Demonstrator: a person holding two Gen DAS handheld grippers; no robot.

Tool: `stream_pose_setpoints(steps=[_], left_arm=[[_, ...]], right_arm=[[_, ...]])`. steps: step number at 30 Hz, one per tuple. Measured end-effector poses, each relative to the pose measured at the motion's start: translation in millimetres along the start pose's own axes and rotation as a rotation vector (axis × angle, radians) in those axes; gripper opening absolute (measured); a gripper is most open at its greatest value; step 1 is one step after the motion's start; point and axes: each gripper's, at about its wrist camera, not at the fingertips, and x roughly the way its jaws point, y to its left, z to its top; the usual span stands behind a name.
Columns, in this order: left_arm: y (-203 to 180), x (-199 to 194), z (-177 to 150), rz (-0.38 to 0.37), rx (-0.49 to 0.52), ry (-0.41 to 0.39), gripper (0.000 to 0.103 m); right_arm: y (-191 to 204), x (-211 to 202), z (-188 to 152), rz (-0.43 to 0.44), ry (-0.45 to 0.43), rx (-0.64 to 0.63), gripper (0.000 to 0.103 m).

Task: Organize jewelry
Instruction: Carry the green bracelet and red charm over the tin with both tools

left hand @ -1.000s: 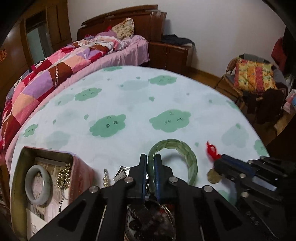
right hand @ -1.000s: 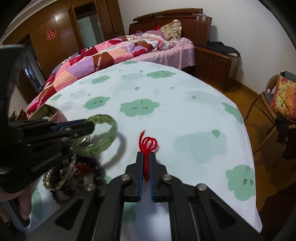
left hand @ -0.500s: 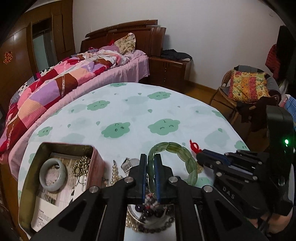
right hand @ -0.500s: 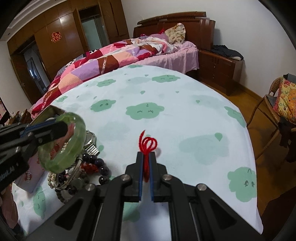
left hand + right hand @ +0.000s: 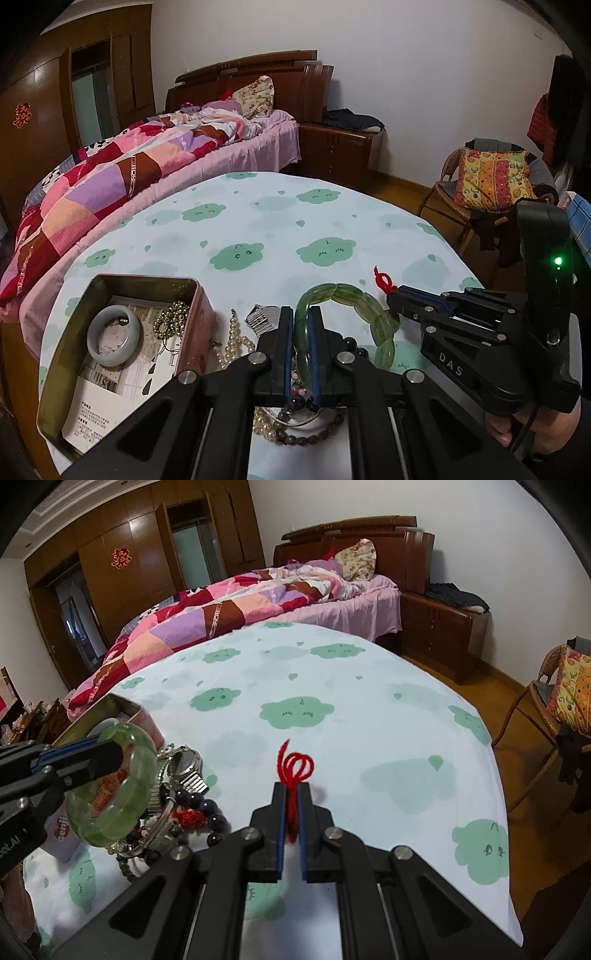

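My left gripper (image 5: 299, 314) is shut on a green stone bangle (image 5: 364, 301) and holds it in the air above a pile of bead bracelets and pearls (image 5: 295, 417). The bangle also shows in the right wrist view (image 5: 144, 775), beside a metal watch (image 5: 184, 766). My right gripper (image 5: 291, 790) is shut on a red cord (image 5: 295, 766), held above the table; the cord shows in the left wrist view (image 5: 382, 280). An open tin box (image 5: 66, 332) at the left holds a pale grey bangle (image 5: 112, 334) and gold beads (image 5: 171, 317).
The round table has a white cloth with green clouds (image 5: 295, 710). A bed with a patchwork quilt (image 5: 110, 177) stands behind it. A wooden nightstand (image 5: 340, 147) and a wicker chair with a cushion (image 5: 491, 181) stand at the far right.
My left gripper has risen and drawn back with the green bangle, so more of the tin box and the jewelry pile shows. My right gripper has kept its hold on the red cord.
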Motion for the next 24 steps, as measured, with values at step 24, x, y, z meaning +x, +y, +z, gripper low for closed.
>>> stream_pose_setpoints(steps=[24], left_arm=[[13.9, -31.3, -4.4, 0.008, -0.043, -0.091, 0.007]], right_arm=[[12.3, -15.0, -2.6, -0.045, -0.105, -0.077, 0.008]])
